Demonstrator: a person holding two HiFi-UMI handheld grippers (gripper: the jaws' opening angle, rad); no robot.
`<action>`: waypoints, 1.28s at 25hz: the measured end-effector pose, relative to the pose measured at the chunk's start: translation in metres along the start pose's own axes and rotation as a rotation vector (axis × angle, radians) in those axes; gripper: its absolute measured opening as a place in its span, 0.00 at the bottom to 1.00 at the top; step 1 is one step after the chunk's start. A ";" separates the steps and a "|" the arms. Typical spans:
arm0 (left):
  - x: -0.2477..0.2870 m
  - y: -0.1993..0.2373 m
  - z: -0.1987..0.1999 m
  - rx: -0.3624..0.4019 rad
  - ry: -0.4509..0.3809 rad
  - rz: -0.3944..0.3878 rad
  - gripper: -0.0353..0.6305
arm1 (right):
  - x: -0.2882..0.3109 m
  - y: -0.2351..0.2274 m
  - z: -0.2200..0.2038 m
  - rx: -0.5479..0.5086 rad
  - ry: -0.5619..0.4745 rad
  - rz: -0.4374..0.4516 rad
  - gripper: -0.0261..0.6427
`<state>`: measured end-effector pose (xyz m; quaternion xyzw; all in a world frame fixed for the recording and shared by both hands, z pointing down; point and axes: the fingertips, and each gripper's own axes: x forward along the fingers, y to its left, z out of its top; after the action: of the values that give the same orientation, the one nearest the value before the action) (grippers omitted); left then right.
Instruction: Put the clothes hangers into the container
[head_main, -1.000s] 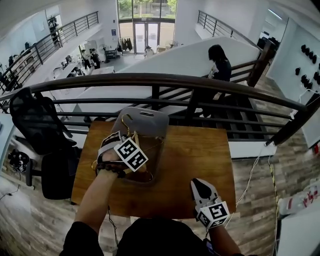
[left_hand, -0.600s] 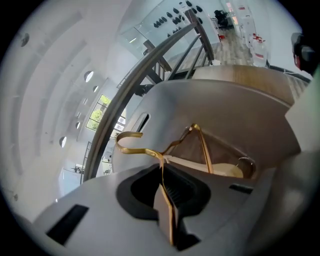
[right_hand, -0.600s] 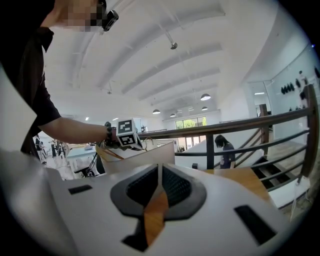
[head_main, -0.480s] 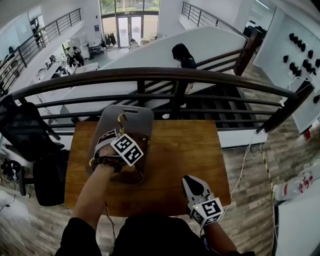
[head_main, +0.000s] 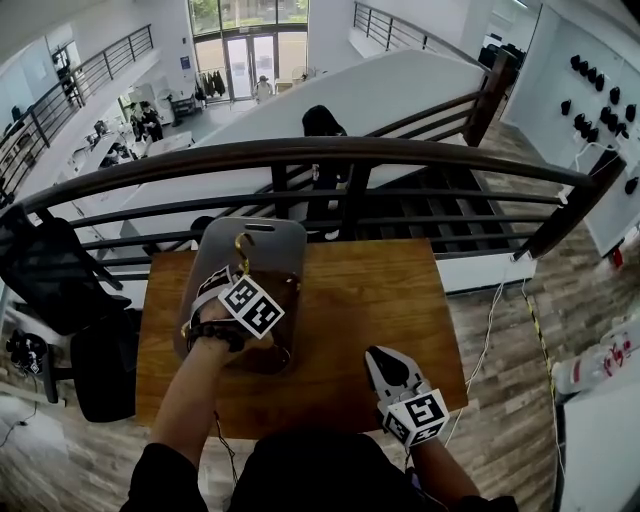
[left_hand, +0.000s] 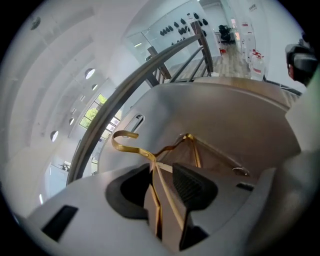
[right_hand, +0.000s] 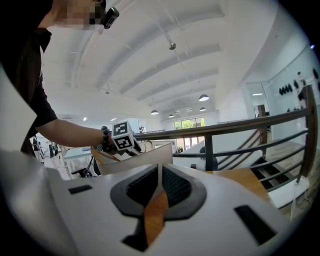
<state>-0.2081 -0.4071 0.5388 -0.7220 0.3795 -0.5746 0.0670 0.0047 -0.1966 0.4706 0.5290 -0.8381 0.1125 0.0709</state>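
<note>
The hanger (left_hand: 172, 147) lies inside the container (head_main: 285, 240). Its gold hook points to the far wall of the container, close to the handle slot there, and its arms run down toward the bottom. The lower part of the hanger passes between the jaws of the left tool (head_main: 232, 282). These jaws have just been opening. In the left gripper view a narrow gap stands between them, the thin bars of the hanger are in this gap, and the pads do not press on them. The left tool points steeply down into the container, over its left half.

The container is grey, with rounded corners. It stands on the left part of the wooden tabletop (head_main: 370, 290), with its far end near the far edge.

The right tool (head_main: 388, 362) is well apart from the container, at the near right side of the tabletop. Its jaws are closed together and hold nothing; through the thin slit between them we see only the wood.

Behind the tabletop runs a dark railing (head_main: 400, 155). Beyond it a person (head_main: 322, 125) in dark clothes is on the stairs. A black chair (head_main: 50, 270) stands to the left of the tabletop.
</note>
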 end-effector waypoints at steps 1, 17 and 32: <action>-0.001 -0.002 -0.001 -0.004 -0.002 -0.012 0.30 | 0.000 0.002 0.000 -0.002 0.000 0.003 0.07; -0.101 0.010 0.018 -0.135 -0.328 0.040 0.40 | 0.013 0.037 0.016 -0.058 -0.005 0.113 0.07; -0.207 0.021 0.007 -0.405 -0.724 0.091 0.18 | 0.021 0.033 0.051 -0.061 -0.090 0.144 0.07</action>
<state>-0.2227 -0.2950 0.3640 -0.8584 0.4684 -0.1938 0.0780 -0.0343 -0.2148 0.4222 0.4695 -0.8793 0.0680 0.0412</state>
